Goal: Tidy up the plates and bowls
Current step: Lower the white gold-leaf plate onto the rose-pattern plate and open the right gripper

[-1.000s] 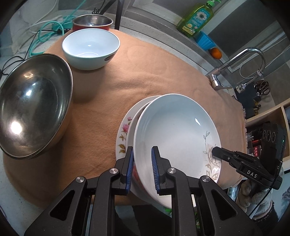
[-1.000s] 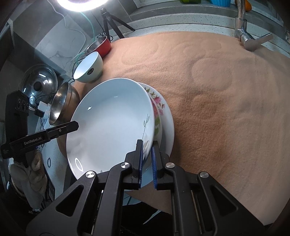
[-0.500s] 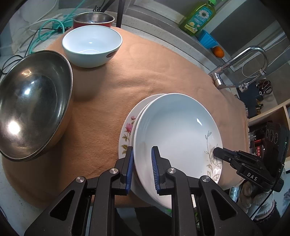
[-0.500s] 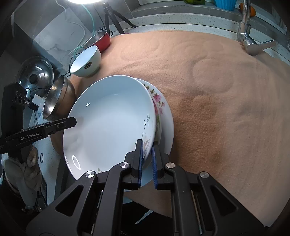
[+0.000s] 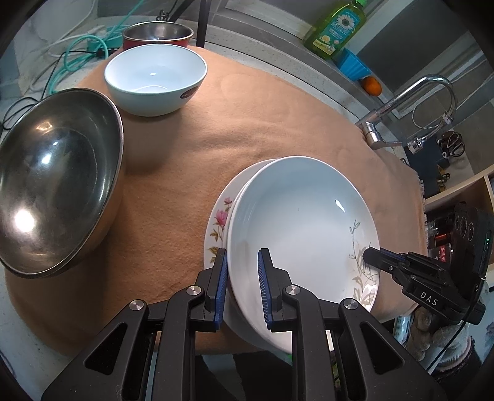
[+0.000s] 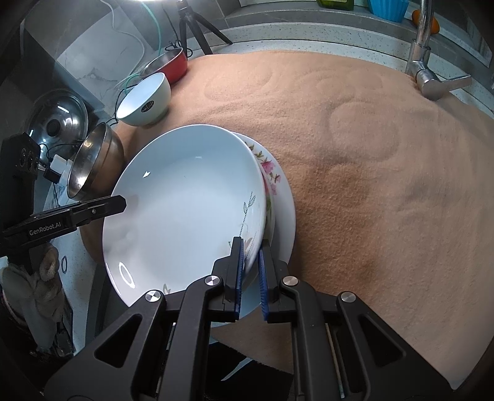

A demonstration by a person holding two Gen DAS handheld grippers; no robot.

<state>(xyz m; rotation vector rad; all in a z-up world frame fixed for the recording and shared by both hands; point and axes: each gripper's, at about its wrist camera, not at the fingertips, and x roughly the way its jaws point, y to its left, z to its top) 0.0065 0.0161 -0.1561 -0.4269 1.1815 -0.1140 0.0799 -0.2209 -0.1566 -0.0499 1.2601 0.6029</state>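
Observation:
A deep white plate with a grey leaf print lies on a flatter plate with pink flowers at the near edge of the tan cloth. My left gripper straddles the deep plate's rim, its jaws a little apart. My right gripper is shut on the opposite rim. A white bowl, a red steel-lined bowl and a large steel bowl stand to the left.
The tan cloth covers the counter. A faucet stands at the far right. A green soap bottle, a blue cup and an orange sit on the back ledge. Cables and a tripod lie at the back left.
Both grippers and the plates have shifted slightly towards the near edge of the cloth. The grip on the deep plate looks the same.

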